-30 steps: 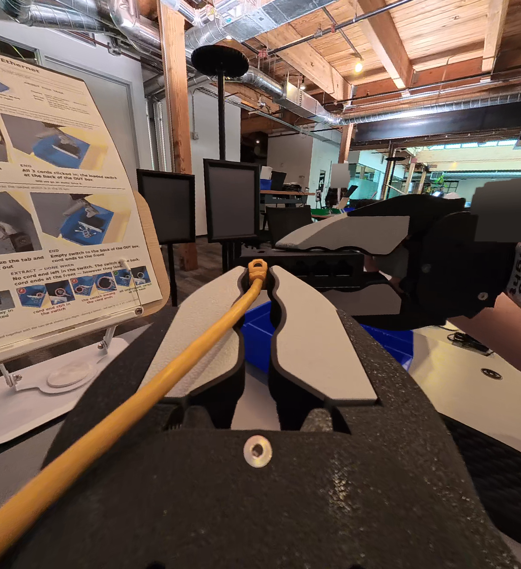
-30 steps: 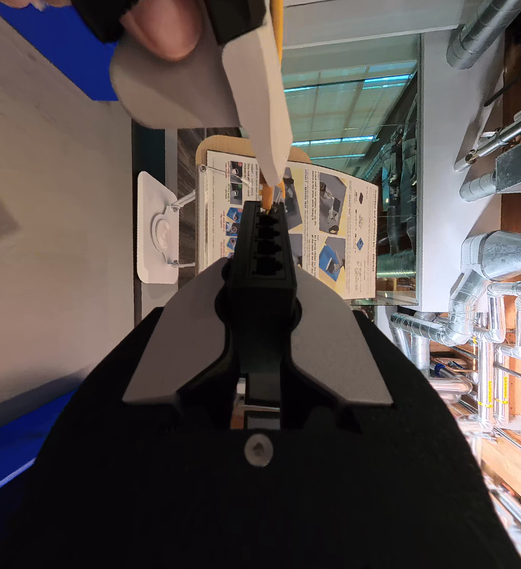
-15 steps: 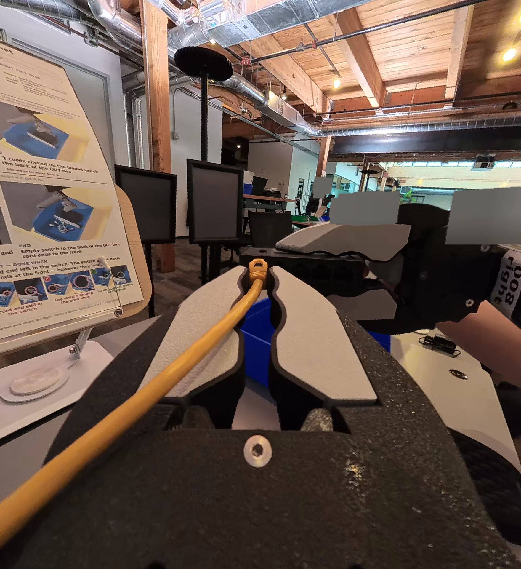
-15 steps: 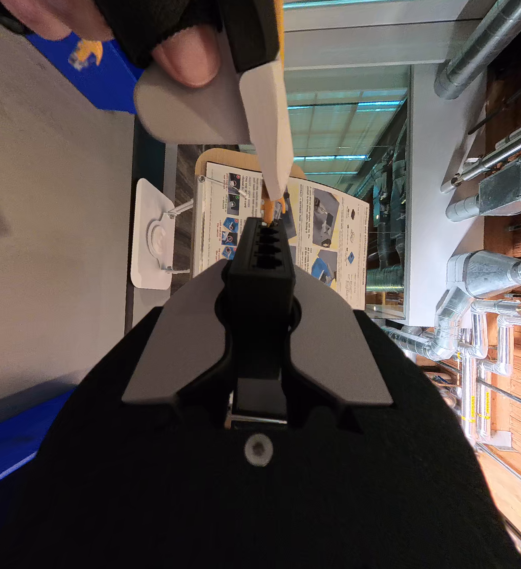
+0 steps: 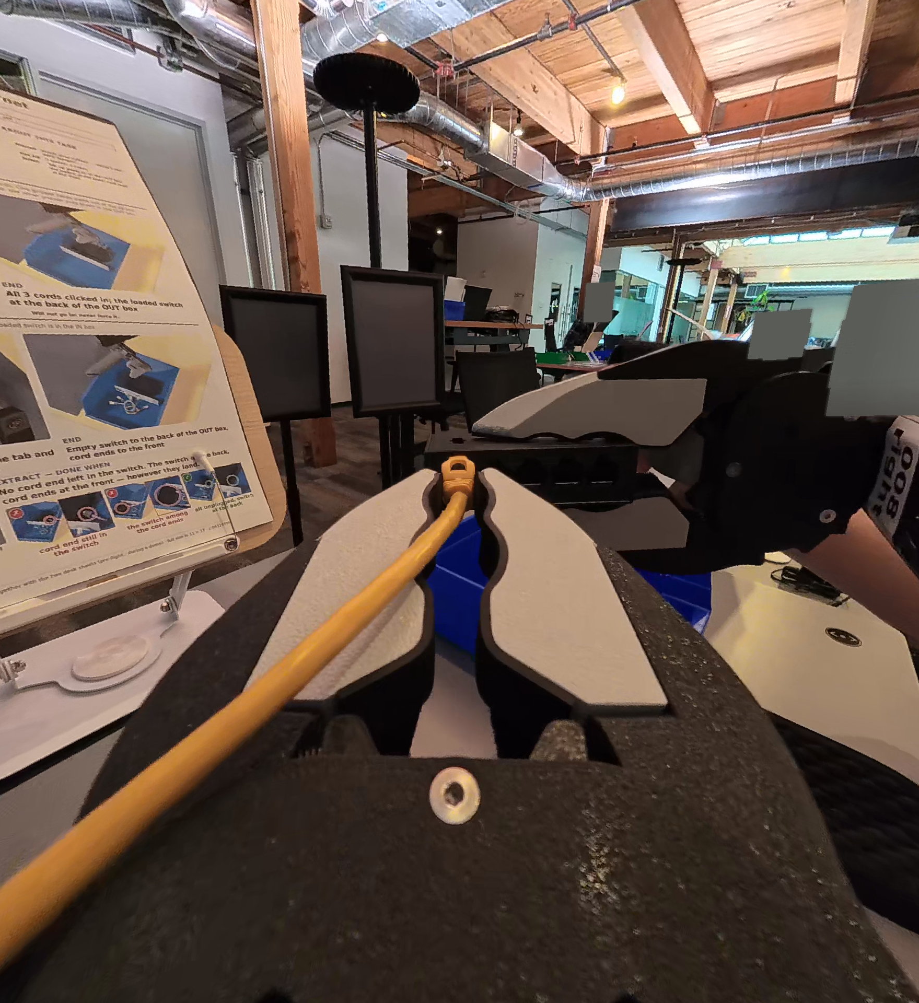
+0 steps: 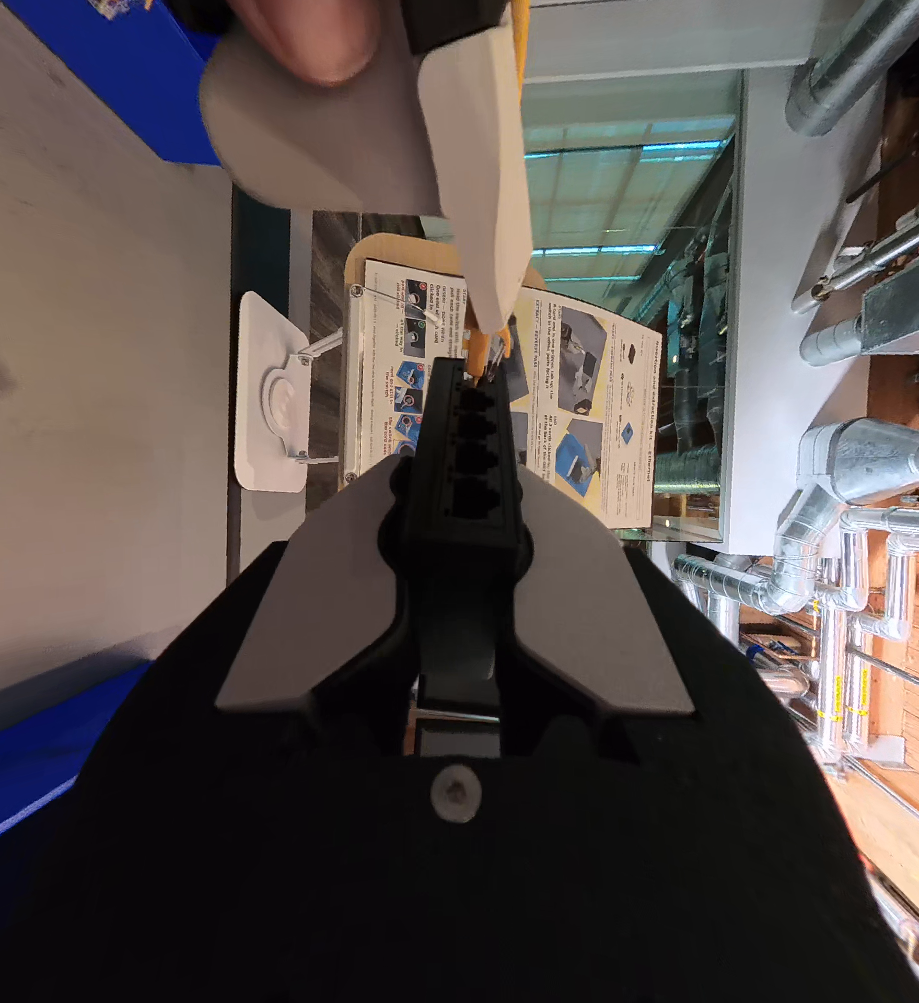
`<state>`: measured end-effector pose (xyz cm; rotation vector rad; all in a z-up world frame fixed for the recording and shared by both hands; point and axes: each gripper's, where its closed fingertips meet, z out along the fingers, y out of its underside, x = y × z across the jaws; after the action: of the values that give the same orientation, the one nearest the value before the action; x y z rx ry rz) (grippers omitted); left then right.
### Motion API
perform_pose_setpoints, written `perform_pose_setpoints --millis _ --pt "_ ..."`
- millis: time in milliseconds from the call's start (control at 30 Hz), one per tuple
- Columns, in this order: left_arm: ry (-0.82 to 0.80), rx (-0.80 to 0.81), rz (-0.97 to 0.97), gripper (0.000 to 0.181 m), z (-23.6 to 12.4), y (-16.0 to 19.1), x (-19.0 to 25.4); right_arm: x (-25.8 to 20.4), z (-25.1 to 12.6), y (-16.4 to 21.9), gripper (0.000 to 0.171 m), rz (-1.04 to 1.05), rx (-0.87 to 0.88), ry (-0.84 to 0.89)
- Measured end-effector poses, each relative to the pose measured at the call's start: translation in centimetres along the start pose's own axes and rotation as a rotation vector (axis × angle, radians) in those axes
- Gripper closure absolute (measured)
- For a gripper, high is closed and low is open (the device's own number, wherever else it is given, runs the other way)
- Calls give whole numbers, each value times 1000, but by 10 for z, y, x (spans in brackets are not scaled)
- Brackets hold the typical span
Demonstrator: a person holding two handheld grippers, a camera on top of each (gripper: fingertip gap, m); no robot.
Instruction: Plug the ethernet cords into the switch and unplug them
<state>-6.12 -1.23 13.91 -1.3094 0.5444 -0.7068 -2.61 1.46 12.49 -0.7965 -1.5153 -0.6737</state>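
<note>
My left gripper (image 5: 458, 477) is shut on the plug end of a yellow ethernet cord (image 5: 337, 629), which trails back over the gripper body to the lower left. My right gripper (image 6: 460, 477) is shut on a black network switch (image 6: 460, 467) and holds it in the air, its row of ports facing the left gripper. In the left wrist view the switch (image 5: 533, 467) sits just right of the yellow plug. In the right wrist view the yellow plug (image 6: 481, 353) is at the switch's farthest port; how deep it sits is hidden. The left gripper's fingers (image 6: 495, 217) come down from above.
A blue bin (image 5: 462, 591) lies on the white table (image 5: 804, 646) under both grippers. An instruction sheet on a wooden stand (image 5: 93, 380) with a white base stands at the left. Two dark framed panels on poles (image 5: 392, 347) stand beyond the table. Spacing between my two grippers at the tips: around 5 centimetres.
Both views shifted a little as the grippers moved. The yellow plug stays at the switch's end port and both grips are unchanged.
</note>
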Motion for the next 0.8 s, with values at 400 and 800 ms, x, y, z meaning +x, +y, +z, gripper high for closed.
perform_pose_setpoints --millis 400,800 --pt "-35 -31 50 170 1 4 3 -4 -4 -8 143 -6 24 -17" --pt "17 -47 28 170 2 6 6 -4 -6 -7 142 -21 58 -18"
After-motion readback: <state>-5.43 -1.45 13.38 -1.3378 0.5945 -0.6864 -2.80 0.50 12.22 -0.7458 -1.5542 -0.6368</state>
